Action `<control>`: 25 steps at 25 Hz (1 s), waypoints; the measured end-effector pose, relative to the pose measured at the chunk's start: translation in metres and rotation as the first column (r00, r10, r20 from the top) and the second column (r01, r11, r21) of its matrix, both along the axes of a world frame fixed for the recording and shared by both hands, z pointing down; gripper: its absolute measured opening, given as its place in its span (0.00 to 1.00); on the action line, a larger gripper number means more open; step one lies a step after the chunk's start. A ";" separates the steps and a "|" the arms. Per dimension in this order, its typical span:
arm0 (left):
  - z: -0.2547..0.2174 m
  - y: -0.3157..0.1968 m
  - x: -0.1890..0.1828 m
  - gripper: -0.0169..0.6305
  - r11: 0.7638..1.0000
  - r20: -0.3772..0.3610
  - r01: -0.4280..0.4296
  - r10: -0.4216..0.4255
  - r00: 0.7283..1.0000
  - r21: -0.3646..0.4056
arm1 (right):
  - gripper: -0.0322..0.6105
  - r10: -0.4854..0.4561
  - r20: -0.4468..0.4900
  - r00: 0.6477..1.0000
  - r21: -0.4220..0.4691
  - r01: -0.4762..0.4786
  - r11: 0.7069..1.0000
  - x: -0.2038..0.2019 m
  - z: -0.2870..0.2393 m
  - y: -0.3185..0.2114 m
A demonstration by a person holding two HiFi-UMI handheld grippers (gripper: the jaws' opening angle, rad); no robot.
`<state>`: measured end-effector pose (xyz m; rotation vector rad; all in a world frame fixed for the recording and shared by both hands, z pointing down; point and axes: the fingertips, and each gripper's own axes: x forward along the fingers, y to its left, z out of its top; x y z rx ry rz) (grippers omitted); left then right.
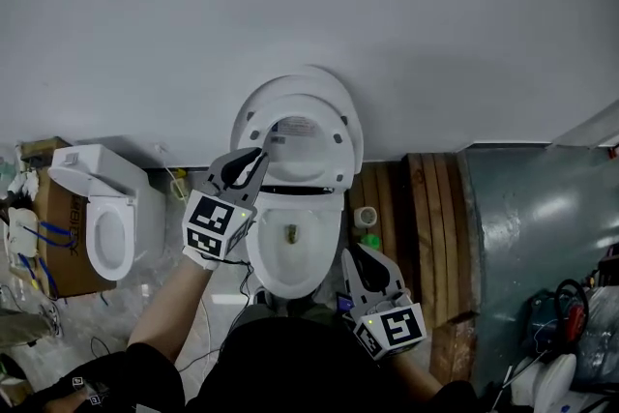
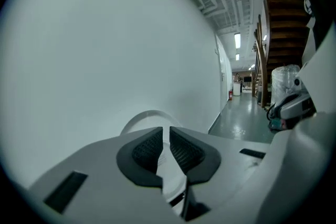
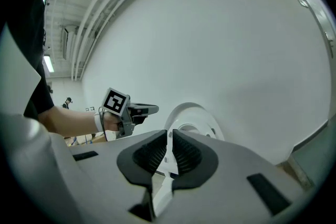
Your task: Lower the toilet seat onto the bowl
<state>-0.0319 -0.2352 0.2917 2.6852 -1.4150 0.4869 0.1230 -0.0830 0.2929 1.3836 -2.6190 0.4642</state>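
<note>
Fingers (image 2: 147, 152) of the left gripper (image 1: 265, 152) are almost together, with only a thin slit and nothing pinched that I can see. The right gripper (image 1: 358, 254) is squeezed together the same way. The toilet seat (image 1: 331, 164) stands up right at the left fingertips, leaning on the lid (image 1: 346, 106). I think it is hard, smooth and a bit heavy, so it could slip and bang down; hooking its top edge looks best. The open bowl (image 1: 332, 229) sits below those fingertips. I can't tell if the left tips touch the seat, the hinge is hard to see, and the person's dark top (image 1: 290, 363) hides the bowl's front.
</note>
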 end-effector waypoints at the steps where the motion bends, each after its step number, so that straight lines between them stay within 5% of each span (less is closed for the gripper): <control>1: 0.005 -0.011 0.001 0.07 1.000 0.040 0.004 -0.004 0.999 0.004 | 0.13 0.001 0.005 1.000 0.000 -0.001 1.000 0.005 0.001 -0.003; 5: 0.022 -0.055 0.002 0.18 1.000 0.168 0.011 -0.014 0.986 0.014 | 0.13 0.028 0.017 0.999 -0.004 -0.028 1.000 0.021 0.002 -0.012; 15: 0.086 -0.133 -0.003 0.28 0.996 0.306 -0.008 0.034 0.951 -0.085 | 0.13 0.207 0.019 0.978 -0.011 -0.207 0.978 0.037 -0.004 0.003; 25: 0.116 -0.179 0.010 0.29 0.993 0.259 -0.027 0.055 0.964 -0.112 | 0.13 0.421 -0.012 0.907 -0.034 -0.421 0.907 0.040 -0.003 0.032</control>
